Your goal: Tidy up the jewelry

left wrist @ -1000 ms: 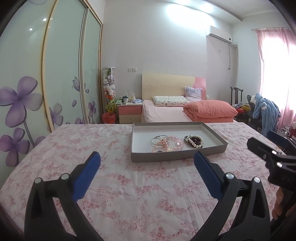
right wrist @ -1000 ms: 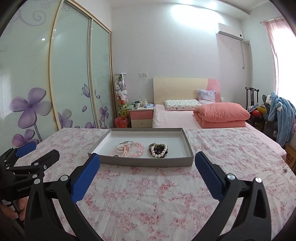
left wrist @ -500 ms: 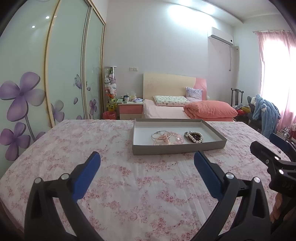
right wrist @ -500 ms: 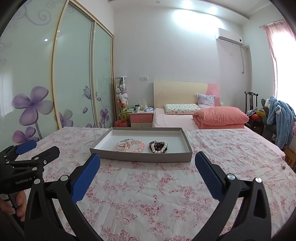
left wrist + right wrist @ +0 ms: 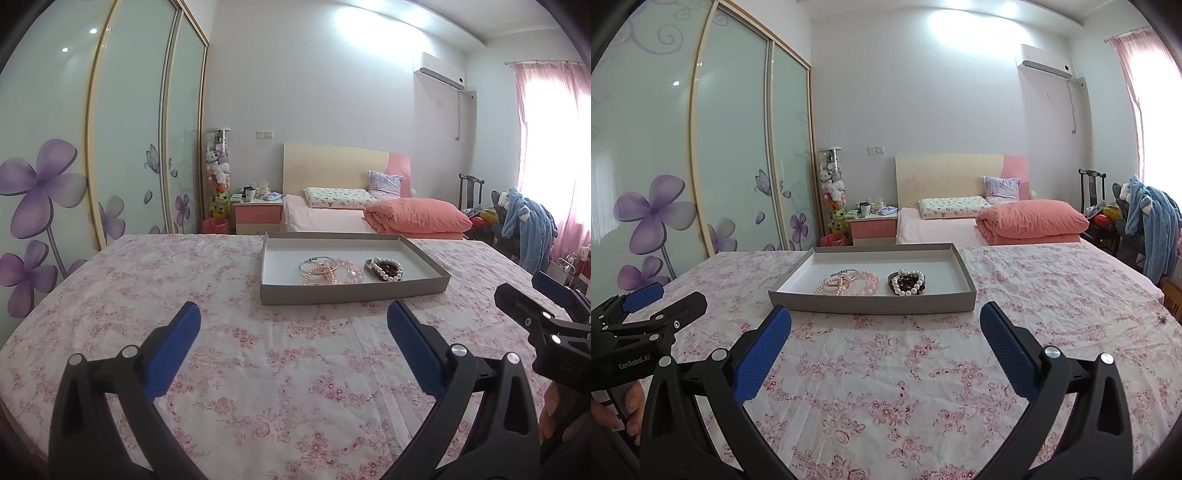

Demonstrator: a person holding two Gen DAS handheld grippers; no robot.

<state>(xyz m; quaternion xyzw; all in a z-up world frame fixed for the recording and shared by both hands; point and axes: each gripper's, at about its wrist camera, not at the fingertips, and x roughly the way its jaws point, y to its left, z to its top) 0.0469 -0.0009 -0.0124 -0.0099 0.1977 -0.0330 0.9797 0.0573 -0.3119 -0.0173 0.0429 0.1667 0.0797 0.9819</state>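
A shallow grey tray [image 5: 354,295] [image 5: 871,304] rests on the floral tablecloth, ahead of both grippers. Inside it lie a silver bangle [image 5: 313,264] [image 5: 843,273], pink bead strands [image 5: 338,272] [image 5: 858,282], and a dark bead and white pearl bracelet [image 5: 385,269] [image 5: 908,283]. My left gripper [image 5: 293,326] hovers open over the cloth, short of the tray's near wall, nothing between its blue pads. My right gripper [image 5: 885,328] is likewise open and empty, just before the tray. Each gripper also appears at the edge of the other's view, hand-held.
The table [image 5: 155,280] is covered by a pink floral cloth. Behind it stand a bed [image 5: 332,218] with an orange quilt, a pink nightstand [image 5: 258,218], sliding wardrobe doors [image 5: 122,140] on the left, and a chair with blue clothing [image 5: 528,229] on the right.
Both wrist views have dropped lower and tilted up toward level; the tray now looks flatter and slightly nearer. Both grippers stay open. The jewelry has not moved.
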